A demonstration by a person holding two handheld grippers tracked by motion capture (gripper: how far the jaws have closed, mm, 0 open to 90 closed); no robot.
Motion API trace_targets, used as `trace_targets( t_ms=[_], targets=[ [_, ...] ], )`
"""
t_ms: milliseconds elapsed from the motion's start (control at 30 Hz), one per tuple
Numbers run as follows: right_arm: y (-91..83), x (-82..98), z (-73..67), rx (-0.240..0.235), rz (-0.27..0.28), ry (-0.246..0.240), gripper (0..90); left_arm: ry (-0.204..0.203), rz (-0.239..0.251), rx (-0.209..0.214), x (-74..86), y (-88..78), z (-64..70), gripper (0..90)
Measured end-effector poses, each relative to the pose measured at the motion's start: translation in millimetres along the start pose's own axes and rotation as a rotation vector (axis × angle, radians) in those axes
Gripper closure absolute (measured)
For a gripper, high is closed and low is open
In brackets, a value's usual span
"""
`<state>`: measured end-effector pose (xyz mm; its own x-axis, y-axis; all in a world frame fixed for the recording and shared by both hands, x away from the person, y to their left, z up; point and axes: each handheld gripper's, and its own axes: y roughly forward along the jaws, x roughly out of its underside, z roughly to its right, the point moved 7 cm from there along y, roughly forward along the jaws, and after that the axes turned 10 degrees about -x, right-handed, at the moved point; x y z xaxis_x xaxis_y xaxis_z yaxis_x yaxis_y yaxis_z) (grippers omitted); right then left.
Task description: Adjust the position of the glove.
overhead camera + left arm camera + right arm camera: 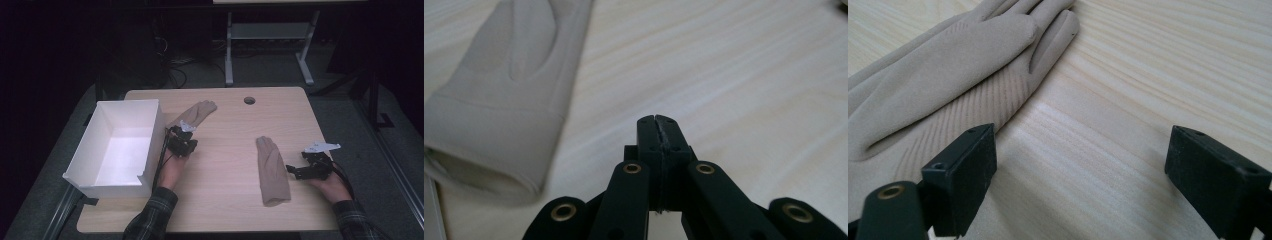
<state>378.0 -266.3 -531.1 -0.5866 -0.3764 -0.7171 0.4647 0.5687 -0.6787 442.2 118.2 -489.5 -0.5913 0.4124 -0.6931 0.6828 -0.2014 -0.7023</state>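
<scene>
Nearest the person, 2 plaid sleeves (152, 217) come in over the front edge of the wooden bench (225, 200). The right hand-held gripper (295, 171) rests low on the bench just beside the right glove (272, 170), which lies flat with its fingers pointing away and its cuff toward the person. In the right gripper view its jaws stand wide apart, with bare wood between them and the glove (943, 85) just past the left jaw. The left hand-held gripper (182, 142) sits farther in, next to a white box (90, 145) at the bench's left edge. Its jaws are pressed together on nothing, as the left gripper view shows (657, 122). Beyond it lies the left glove (196, 114), cuff nearest this gripper (504, 100). Farthest off, a round hole (249, 100) sits in the benchtop.
</scene>
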Motion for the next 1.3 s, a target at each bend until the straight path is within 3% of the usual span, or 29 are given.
trace_targets(
  t_ms=[200, 300, 500, 567, 700, 833, 933, 1033, 1300],
  targets=[
    [0.1, -0.1, 0.5, 0.001, 0.000, -0.006, 12.6, -0.017, -0.012, -0.035, -9.1, 23.1, -12.3, 89.7],
    [0.1, 0.0, 0.2, 0.000, 0.001, -0.003, 12.6, -0.017, -0.009, -0.072, -16.6, 30.7, -21.3, 89.7],
    [0.1, 0.0, 0.2, 0.000, 0.001, -0.003, 12.6, -0.038, -0.014, -0.101, -24.4, 40.0, -33.7, 89.8],
    [0.1, 0.0, 0.2, 0.000, 0.001, -0.003, 12.5, -0.036, -0.021, -0.108, -25.3, 41.9, -35.9, 89.7],
    [0.1, 0.0, 0.2, 0.000, 0.001, -0.003, 12.6, -0.080, -0.022, -0.116, -25.6, 46.7, -40.9, 89.8],
    [0.1, 0.0, 0.2, 0.000, 0.001, -0.003, 12.5, -0.081, -0.059, -0.136, -18.8, 54.0, -46.3, 89.8],
    [0.1, 0.0, 0.2, 0.000, 0.001, -0.003, 12.6, -0.100, -0.076, -0.130, -13.9, 59.8, -47.6, 89.8],
    [0.1, 0.0, 0.2, 0.000, 0.001, -0.003, 12.6, -0.083, -0.079, -0.135, -14.5, 59.7, -45.6, 89.9],
    [0.1, 0.0, 0.2, 0.000, 0.001, -0.003, 12.5, -0.079, -0.080, -0.069, -11.9, 53.9, -32.6, 89.9]
  ],
)
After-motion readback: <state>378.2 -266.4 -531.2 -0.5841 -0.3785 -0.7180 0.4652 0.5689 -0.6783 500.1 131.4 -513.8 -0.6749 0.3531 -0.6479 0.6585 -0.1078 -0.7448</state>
